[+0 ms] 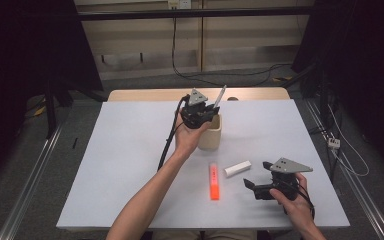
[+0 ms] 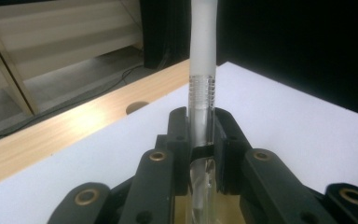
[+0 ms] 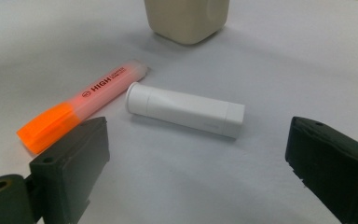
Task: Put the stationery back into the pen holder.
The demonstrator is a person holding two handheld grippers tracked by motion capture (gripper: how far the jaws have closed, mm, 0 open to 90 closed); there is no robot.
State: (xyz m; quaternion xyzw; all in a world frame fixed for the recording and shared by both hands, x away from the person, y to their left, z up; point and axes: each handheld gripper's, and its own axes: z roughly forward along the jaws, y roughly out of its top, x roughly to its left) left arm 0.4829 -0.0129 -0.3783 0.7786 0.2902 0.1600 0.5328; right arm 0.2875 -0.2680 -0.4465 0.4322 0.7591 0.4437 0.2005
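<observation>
My left gripper (image 1: 206, 111) clamps a slim translucent pen (image 2: 201, 84) with a ribbed grip, upright over the smooth beige cup (image 1: 211, 134). My right gripper (image 1: 258, 182) gapes empty near a white cylinder (image 3: 185, 110) and orange highlighter (image 3: 81, 105).

Clear glossy plastic pen (image 2: 201, 93), matt white table (image 1: 130, 150), translucent orange highlighter (image 3: 84, 105)
</observation>
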